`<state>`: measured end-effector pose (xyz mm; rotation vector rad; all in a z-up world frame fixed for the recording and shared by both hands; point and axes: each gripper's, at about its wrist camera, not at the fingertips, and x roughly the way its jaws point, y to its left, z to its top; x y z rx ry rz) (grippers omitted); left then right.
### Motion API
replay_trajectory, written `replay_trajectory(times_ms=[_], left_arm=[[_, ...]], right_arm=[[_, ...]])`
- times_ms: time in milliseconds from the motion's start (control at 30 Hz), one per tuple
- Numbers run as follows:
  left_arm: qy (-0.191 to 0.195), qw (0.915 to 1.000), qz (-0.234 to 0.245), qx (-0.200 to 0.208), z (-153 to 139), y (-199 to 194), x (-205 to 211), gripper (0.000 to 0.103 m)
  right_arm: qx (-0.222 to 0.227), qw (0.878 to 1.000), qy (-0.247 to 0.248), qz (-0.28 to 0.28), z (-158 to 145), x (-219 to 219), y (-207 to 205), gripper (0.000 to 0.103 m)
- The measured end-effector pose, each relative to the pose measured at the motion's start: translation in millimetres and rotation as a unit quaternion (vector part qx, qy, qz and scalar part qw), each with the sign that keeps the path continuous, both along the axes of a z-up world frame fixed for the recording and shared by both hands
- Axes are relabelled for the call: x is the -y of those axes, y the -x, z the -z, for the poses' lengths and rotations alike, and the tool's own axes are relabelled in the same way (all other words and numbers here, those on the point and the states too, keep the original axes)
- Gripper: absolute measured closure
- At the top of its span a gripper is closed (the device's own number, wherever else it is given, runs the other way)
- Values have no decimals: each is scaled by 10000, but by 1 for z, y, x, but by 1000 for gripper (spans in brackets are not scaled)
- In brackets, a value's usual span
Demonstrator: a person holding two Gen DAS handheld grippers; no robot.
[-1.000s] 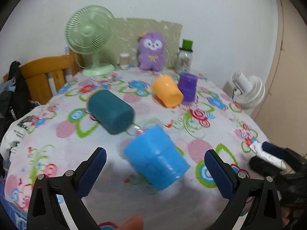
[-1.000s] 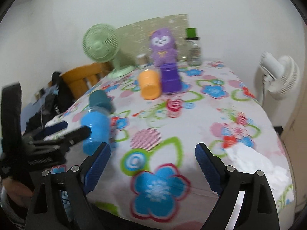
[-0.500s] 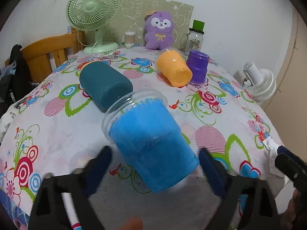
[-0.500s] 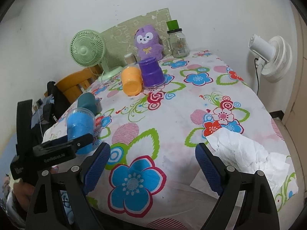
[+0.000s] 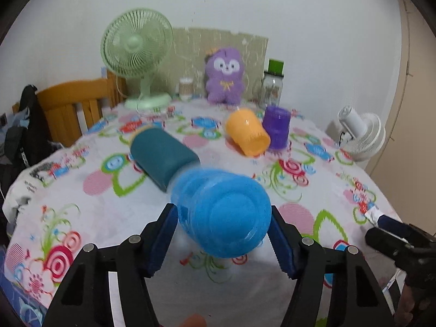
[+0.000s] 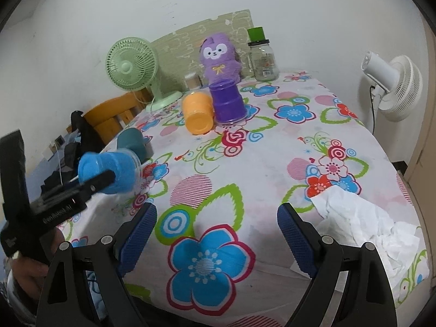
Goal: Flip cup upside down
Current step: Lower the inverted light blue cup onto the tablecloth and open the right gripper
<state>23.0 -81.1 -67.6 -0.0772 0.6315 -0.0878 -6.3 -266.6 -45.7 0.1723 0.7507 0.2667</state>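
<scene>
**Little readable text in either view**

In the right wrist view, the black body of the left hand-held gripper [image 6: 109, 181] carried a line of small white lettering on its side; it looked like a brand name, but the letters were too blurred to read with certainty. The glass jar [image 6: 263, 60] at the back of the table [image 6: 272, 150] bore a label too small to make out. In the left wrist view, nothing could be read.

Open bench [image 6: 245, 163] centre-front | obstacles: teal cup [image 5: 163, 155] lying left; orange cup [image 6: 197, 111] touching purple cup [image 6: 227, 102] at rear; crumpled tissue [image 6: 362, 220] right.
</scene>
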Motion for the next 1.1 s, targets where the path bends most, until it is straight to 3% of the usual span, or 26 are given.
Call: replay_trajectory(times_ms=[467,500,900,967,1033,1100], left_arm=[[108,9991,-57,408,-38,13,-17,38],[111,9989,-61,441,-41,15,-18,43],[92,9990,-75,436,-46,20,-22,46],[95,9991,-73,402,-45,20,-23,44],[107,9992,-65,369,-44,20,-24,29],[125,9990,-97,419,-45,22,-25,22]], right_arm=[[111,9990,113,-412,-11,-31,-6,11],[120,9988,130,-450,-12,-34,-7,11],[266,9956,441,-777,-19,-72,-26,11],[233,9957,450,-781,-18,-72,-26,11],[211,9957,466,-775,-16,-72,-27,11],[187,9958,472,-762,-15,-72,-27,11]])
